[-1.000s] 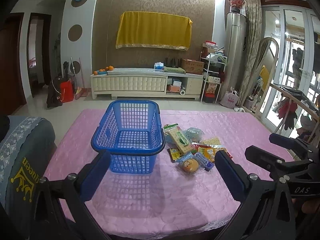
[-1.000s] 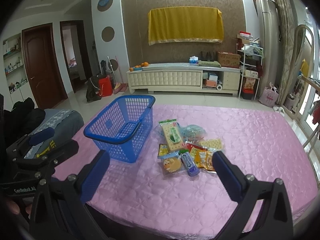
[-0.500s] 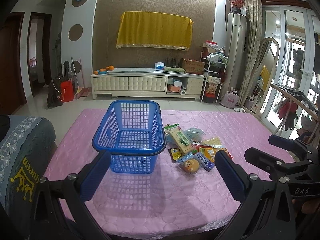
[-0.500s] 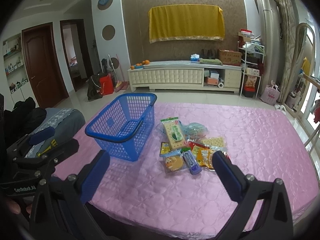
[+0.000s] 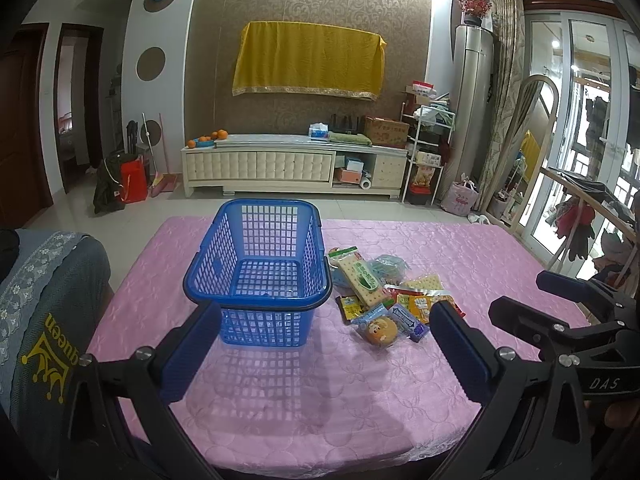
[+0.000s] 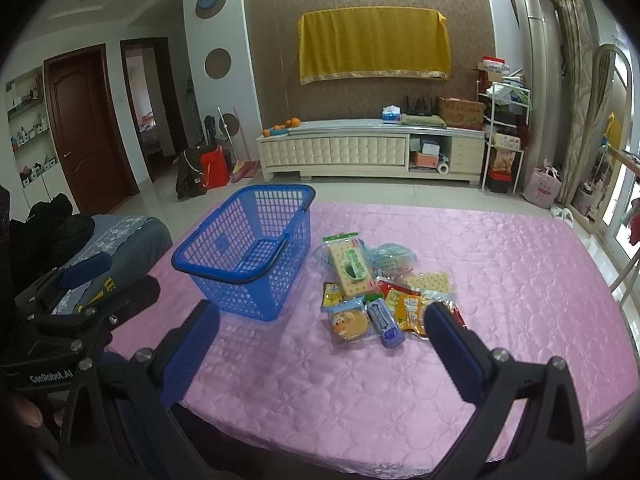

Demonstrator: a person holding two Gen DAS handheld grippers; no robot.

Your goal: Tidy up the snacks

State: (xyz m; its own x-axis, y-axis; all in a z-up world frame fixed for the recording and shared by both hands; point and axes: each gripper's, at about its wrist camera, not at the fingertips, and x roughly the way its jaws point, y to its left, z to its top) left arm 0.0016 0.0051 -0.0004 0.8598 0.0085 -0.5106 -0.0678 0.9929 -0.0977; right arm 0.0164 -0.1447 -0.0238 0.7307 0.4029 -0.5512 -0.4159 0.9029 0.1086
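Nothing has gone into the basket yet, so by my reckoning the sorting has not started and every packet is left to move. On the left, the left gripper (image 5: 324, 344) hangs over the near edge of the pink quilted tablecloth (image 5: 460, 248) with its blue-padded jaws spread wide and nothing between them. Just ahead of it stands one blue plastic basket (image 5: 260, 264), upright, its mesh floor bare and its dark handle folded down on the near rim. Just right of the basket, not quite touching it as far as I can tell, lies the single heap of snacks: one long cracker pack with a green label (image 6: 351, 267) on top, one clear bluish bag (image 6: 390, 258) behind it, one pale square cracker pack (image 6: 428, 282), one small yellow sachet (image 6: 331, 296), one round cake in a clear wrapper (image 6: 349, 322), one blue-and-white bar (image 6: 383, 322), and a cluster of orange and red packets (image 6: 408, 306) that overlap too much for me to count, perhaps two or three. The heap comes to roughly nine pieces. On the right, the right gripper (image 6: 320, 344) hovers just short of the heap, jaws equally wide apart and empty.
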